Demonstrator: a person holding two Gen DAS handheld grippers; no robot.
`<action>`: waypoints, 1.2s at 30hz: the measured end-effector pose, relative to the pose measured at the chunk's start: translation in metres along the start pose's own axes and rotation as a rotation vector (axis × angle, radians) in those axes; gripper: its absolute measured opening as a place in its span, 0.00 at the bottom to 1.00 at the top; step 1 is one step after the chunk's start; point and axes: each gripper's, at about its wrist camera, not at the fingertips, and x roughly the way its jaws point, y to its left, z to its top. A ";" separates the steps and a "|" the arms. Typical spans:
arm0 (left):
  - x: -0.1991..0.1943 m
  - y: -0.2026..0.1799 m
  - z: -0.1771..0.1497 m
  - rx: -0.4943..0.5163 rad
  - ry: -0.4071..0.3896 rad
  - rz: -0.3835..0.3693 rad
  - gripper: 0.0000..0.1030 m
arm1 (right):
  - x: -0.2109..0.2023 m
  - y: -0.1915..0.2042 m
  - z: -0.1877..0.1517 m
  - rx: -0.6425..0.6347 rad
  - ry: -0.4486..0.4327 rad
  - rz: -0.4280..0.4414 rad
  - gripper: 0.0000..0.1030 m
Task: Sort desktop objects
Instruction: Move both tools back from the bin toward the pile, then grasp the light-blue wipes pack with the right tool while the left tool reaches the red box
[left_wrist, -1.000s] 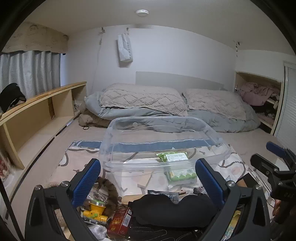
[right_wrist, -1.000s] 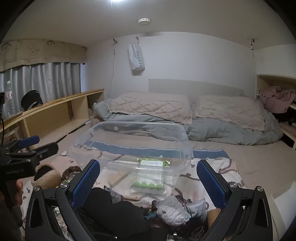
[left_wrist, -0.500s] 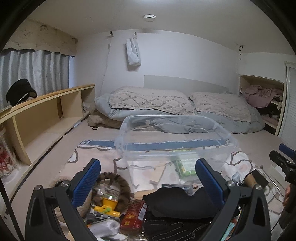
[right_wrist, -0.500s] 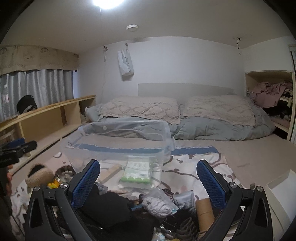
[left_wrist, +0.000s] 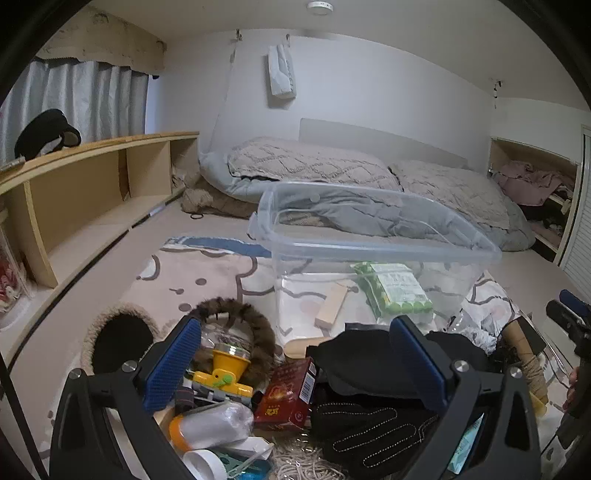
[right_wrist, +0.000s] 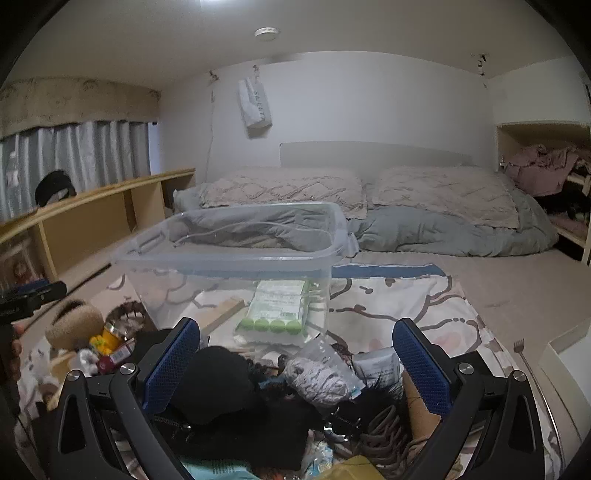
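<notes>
Clutter pile low in frame: black glove (left_wrist: 373, 435), red box (left_wrist: 286, 393), yellow toy (left_wrist: 221, 371). Left claw (left_wrist: 295, 363) wide, empty, above pile; right claw (right_wrist: 297, 365) likewise wide, empty. Clear bin (left_wrist: 369, 251) beyond, centre frame, holding green pack (left_wrist: 393, 291) and wood block (left_wrist: 330, 306). Step: selecting next item. Next: lower, close on one piece, carry to bin.

red box (left_wrist: 286, 397) print unreadable, black glove (left_wrist: 373, 435) partly behind tongs, pile cut off below
</notes>
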 end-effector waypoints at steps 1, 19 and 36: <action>0.001 -0.001 -0.002 -0.002 0.005 -0.005 1.00 | 0.001 0.004 -0.003 -0.018 0.003 0.002 1.00; 0.031 -0.004 -0.033 0.024 0.165 -0.020 0.93 | 0.039 0.060 -0.063 -0.297 0.253 0.063 1.00; 0.056 0.003 -0.048 -0.014 0.368 -0.046 0.56 | 0.052 0.065 -0.097 -0.319 0.432 0.227 1.00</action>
